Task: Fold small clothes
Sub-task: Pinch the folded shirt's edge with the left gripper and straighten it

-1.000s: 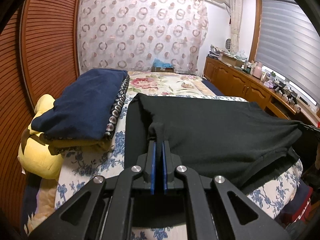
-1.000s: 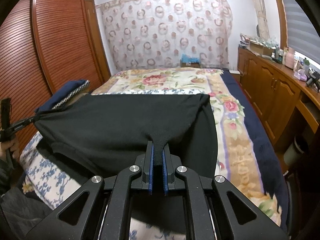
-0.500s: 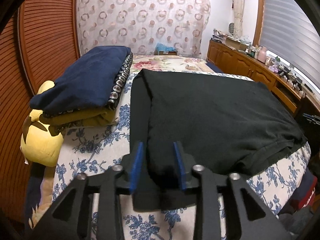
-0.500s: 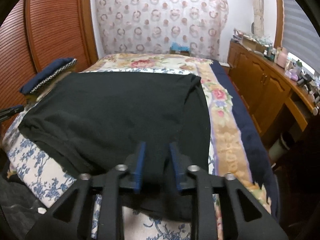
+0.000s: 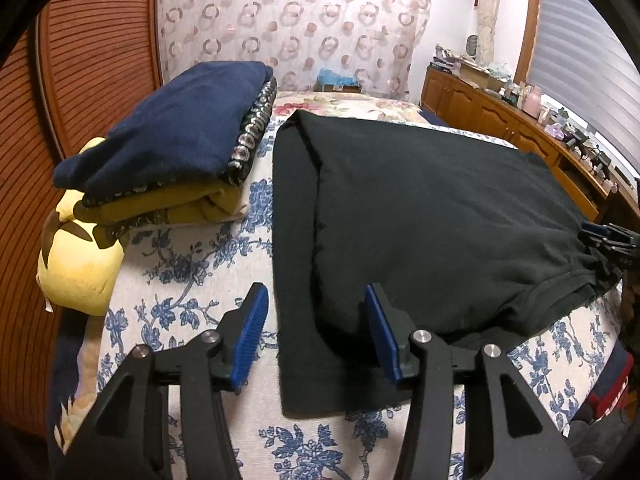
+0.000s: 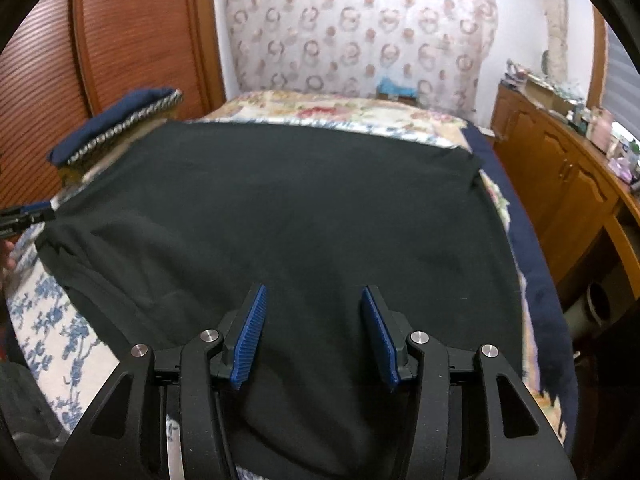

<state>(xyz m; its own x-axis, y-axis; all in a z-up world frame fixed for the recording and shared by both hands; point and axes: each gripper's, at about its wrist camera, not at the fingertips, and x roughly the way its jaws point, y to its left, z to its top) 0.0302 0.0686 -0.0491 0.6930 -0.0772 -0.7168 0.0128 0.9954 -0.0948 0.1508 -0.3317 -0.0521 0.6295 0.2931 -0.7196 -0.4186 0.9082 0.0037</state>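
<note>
Both the left gripper and right gripper gape wide, empty, over the black garment.

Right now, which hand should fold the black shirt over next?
Probably left. The left gripper hangs open right at the black shirt's loose side strip and corner. The right gripper is open over the shirt's flat middle, with no edge between its fingers.

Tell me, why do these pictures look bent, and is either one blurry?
Both views bulge from fisheye lenses, with dark rounded corners. Left wrist view: sharp, the black garment and folded stack crisp. Right wrist view: slightly smeared, especially the garment's far edge and curtain; garment folds barely readable.
</note>
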